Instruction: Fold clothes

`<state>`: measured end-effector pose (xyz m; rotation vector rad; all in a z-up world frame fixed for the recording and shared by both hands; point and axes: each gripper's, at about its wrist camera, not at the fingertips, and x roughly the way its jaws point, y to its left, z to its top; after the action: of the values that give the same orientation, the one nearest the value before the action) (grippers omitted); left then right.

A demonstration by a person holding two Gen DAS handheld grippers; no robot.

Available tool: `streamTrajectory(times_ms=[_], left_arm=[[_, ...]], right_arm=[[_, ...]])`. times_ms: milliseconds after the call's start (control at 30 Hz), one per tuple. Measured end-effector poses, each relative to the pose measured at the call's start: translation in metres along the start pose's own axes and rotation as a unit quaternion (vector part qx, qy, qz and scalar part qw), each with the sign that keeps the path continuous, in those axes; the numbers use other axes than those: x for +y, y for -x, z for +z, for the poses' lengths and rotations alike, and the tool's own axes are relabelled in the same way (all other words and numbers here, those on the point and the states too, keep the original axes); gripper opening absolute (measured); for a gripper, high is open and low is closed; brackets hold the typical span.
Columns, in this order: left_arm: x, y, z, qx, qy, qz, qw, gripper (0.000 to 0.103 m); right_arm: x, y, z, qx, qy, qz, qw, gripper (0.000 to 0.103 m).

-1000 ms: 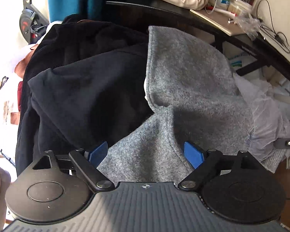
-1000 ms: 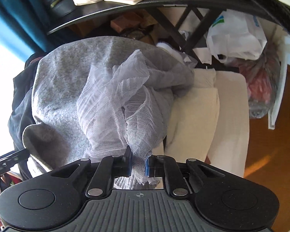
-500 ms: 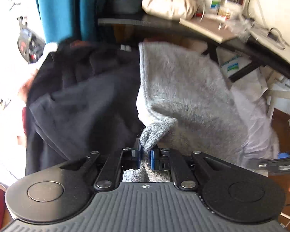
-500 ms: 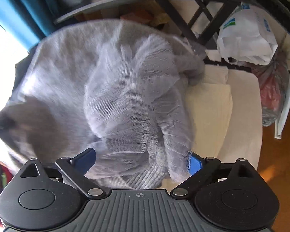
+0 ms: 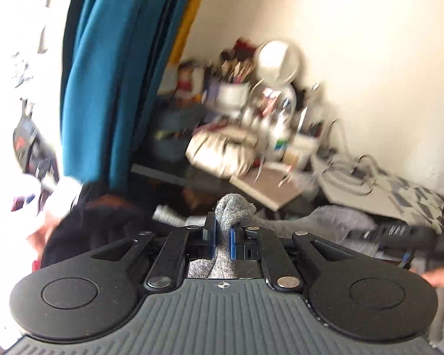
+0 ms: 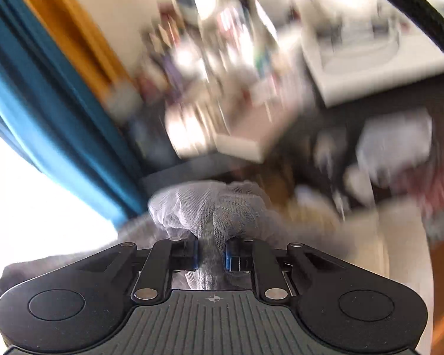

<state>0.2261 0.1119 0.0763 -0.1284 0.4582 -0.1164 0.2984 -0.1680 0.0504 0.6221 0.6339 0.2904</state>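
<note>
Left: teal curtain [image 5: 103, 68] beside cluttered dark desk [image 5: 174, 176]. Centre: left gripper [image 5: 221, 236] clamped on bunched grey knit garment [image 5: 233, 207], raised before the desk. Right: right gripper [image 6: 210, 250], jaws closing, pads pressing pale mesh fabric [image 6: 210, 207] over grey knit; background blurred.
</note>
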Motion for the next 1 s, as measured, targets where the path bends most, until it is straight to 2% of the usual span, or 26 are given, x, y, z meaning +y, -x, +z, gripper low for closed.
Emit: streamTrajectory(times_ms=[67,167,233,333,500,667,767,900,1000], left_arm=[[-0.015,0.006,0.011,-0.032,-0.026,-0.019,0.9990,0.009],[-0.028,0.006,0.021,-0.053,-0.007,-0.088,0.9947,0.009],[-0.037,0.004,0.026,-0.057,0.005,-0.136,0.9891,0.009],[-0.055,-0.003,0.031,-0.059,0.004,-0.199,0.9782,0.009],[-0.095,-0.023,0.026,-0.035,-0.018,-0.268,0.9625,0.009],[-0.150,-0.019,0.009,-0.004,-0.058,-0.316,0.9468,0.009],[-0.207,-0.016,-0.007,0.009,-0.079,-0.329,0.9409,0.009],[-0.293,-0.016,-0.029,0.030,-0.084,-0.325,0.9415,0.009],[-0.367,-0.014,-0.046,0.053,-0.085,-0.338,0.9358,0.009]], right_arm=[[0.012,0.041,0.029,-0.064,-0.005,0.026,0.998,0.013],[0.024,0.106,0.061,-0.153,0.011,0.045,0.987,0.013],[0.033,0.146,0.072,-0.201,0.027,0.042,0.978,0.013],[0.035,0.202,0.079,-0.249,0.055,0.020,0.967,0.013],[0.008,0.280,0.069,-0.284,0.063,-0.047,0.956,0.013],[-0.049,0.338,0.042,-0.286,0.031,-0.110,0.951,0.013],[-0.091,0.374,0.028,-0.291,0.008,-0.133,0.947,0.013],[-0.154,0.439,0.014,-0.292,-0.003,-0.144,0.946,0.013],[-0.206,0.495,0.009,-0.293,-0.014,-0.145,0.945,0.013]])
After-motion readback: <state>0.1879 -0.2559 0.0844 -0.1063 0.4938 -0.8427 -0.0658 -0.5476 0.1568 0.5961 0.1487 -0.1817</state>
